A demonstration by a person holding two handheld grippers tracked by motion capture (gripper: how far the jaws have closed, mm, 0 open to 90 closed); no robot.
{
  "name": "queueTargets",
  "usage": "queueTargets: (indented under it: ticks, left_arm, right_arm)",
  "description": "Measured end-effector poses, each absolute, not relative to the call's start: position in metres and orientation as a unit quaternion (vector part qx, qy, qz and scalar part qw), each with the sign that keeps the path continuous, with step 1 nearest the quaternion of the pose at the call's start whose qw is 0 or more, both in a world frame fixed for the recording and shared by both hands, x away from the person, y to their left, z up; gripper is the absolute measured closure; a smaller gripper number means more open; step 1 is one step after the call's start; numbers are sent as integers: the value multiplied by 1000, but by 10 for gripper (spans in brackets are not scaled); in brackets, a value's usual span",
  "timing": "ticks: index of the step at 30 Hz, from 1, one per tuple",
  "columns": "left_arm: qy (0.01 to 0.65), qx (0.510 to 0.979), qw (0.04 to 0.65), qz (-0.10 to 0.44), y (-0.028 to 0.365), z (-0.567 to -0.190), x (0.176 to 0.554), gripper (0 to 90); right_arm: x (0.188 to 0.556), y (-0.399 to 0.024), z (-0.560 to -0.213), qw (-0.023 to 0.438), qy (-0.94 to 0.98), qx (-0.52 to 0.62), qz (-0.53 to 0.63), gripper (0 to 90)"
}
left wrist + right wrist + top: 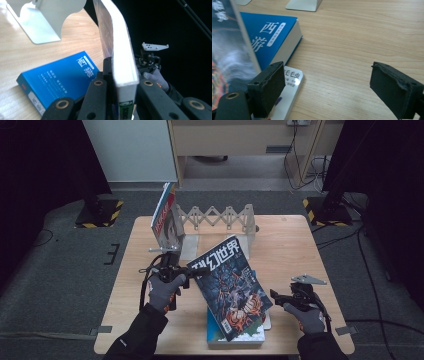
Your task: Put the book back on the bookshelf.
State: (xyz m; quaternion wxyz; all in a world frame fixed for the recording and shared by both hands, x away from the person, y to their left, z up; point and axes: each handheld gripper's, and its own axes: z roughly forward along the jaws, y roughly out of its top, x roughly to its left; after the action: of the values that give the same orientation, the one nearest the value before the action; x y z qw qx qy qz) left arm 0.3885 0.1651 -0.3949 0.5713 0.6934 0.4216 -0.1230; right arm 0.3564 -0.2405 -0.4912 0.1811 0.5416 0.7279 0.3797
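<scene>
A dark science-fiction magazine [230,285] with a white Chinese title hangs tilted above a stack of books. My left gripper [192,272] is shut on its left edge. In the left gripper view the jaws [122,90] pinch the magazine's spine [122,57], which stands on edge. Under it lies a blue book [60,77] flat on the table; it also shows as the blue book [269,32] resting on a white book [289,85]. My right gripper [274,295] is open to the right of the stack, and nothing sits between its pads [329,85].
At the back of the wooden table [295,240] stands a white expanding book rack [220,217]. Another magazine [165,217] stands upright at its left end. A white metal bookend [47,22] rises just beyond the blue book. Bare wood lies to the right of the stack.
</scene>
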Motion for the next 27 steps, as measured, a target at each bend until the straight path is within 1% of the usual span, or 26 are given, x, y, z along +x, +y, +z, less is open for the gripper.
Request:
queueTargets:
  ticks: [4,14,20,27]
  left_arm:
    - [419,688,580,-121,166,-385,388,819]
    - [411,691,590,-79,173,-356,387,818]
    - [409,698,587,-30,178,-332,385,818]
    - [416,695,587,16,186,-312,385,818]
  right_arm:
    - [357,-244,-491,191,725,545,374,130]
    - [360,-251,-492,212,727,553,348,130]
    - [363,-259,-496,223,729,555,332,129]
    - [367,-264,-503,236,737,551,314,117]
